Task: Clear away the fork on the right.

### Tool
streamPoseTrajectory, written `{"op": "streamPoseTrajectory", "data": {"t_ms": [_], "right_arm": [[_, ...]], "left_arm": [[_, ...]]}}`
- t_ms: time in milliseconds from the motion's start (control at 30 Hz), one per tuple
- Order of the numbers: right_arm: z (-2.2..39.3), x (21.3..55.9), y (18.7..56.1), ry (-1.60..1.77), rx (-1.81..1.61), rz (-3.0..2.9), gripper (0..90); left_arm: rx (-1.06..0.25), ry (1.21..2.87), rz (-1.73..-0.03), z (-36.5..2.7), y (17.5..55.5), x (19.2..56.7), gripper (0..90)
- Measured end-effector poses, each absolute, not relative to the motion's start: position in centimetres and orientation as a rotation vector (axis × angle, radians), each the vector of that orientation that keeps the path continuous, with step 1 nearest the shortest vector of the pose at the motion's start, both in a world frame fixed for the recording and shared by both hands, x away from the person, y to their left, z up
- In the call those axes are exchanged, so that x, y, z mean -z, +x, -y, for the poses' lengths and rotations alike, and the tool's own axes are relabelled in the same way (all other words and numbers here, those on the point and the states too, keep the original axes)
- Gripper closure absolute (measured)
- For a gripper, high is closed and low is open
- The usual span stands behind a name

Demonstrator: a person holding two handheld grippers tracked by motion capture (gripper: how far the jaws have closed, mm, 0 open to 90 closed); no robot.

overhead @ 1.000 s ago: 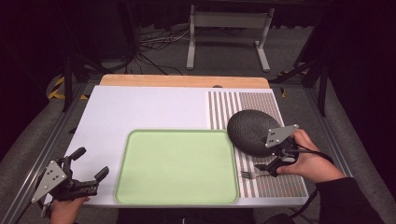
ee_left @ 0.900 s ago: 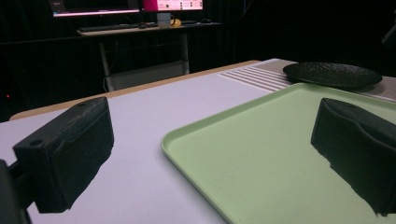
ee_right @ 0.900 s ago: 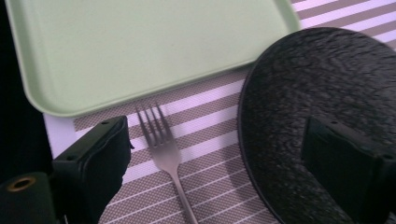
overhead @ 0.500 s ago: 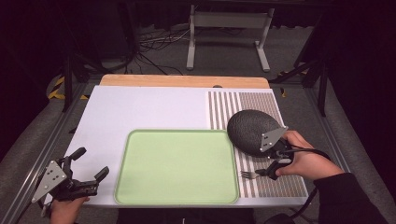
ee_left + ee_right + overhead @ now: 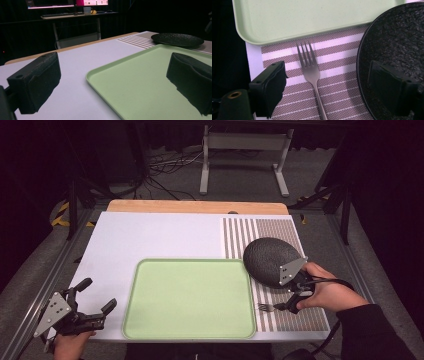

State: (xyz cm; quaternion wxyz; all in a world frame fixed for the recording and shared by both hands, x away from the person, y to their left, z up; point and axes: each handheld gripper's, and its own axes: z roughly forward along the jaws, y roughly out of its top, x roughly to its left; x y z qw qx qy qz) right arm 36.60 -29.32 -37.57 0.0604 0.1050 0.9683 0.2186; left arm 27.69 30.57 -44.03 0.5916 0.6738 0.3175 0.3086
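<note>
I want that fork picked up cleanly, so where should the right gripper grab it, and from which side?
Probably the fork by its narrow handle just below the tines, from straight above, jaws across it. It lies flat on the striped placemat, so the right gripper, whose jaws have been closing around it, should stay clear of the black plate.

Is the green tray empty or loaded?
Empty. The tray shows a bare green surface in the high view; the fork and plate lie beside it on the striped mat.

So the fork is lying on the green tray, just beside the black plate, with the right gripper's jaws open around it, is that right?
Not quite: the fork lies on the striped placemat, not the green tray. The right gripper view shows it beside the black plate, between the right gripper's open jaws.
</note>
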Motion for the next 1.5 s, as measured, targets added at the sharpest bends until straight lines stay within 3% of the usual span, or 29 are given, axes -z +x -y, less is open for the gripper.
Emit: {"op": "streamPoseTrajectory", "data": {"t_ms": [333, 567, 600, 667, 933, 1033, 1267, 1500], "right_arm": [[29.6, 39.2, 36.8, 0.268, -0.566, -2.982, 25.5], [29.4, 40.5, 36.6, 0.263, -0.48, -3.08, 37.0], [29.4, 40.9, 36.7, 0.252, -0.463, -3.118, 44.4], [29.4, 41.0, 36.8, 0.245, -0.456, -3.134, 46.0], [29.2, 41.0, 37.2, 0.098, -0.314, -3.166, 66.6], [29.2, 41.2, 37.4, 0.075, -0.289, -3.16, 67.7], [29.2, 41.4, 37.6, 0.033, -0.212, -3.163, 84.5], [29.0, 41.5, 37.6, -0.024, -0.194, -3.16, 85.5]], "left_arm": [[-0.716, 1.568, -0.74, -30.5, 27.7, 44.0, 0.0], [-0.712, 1.57, -0.741, -30.5, 27.7, 44.0, 0.0], [-0.712, 1.568, -0.741, -30.5, 27.7, 44.0, 0.0], [-0.712, 1.57, -0.741, -30.5, 27.7, 44.0, 0.0], [-0.713, 1.568, -0.741, -30.5, 27.6, 44.0, 0.0], [-0.713, 1.571, -0.741, -30.5, 27.7, 44.0, 0.0], [-0.715, 1.569, -0.74, -30.5, 27.7, 44.0, 0.0], [-0.714, 1.568, -0.74, -30.5, 27.6, 44.0, 0.0]]}}
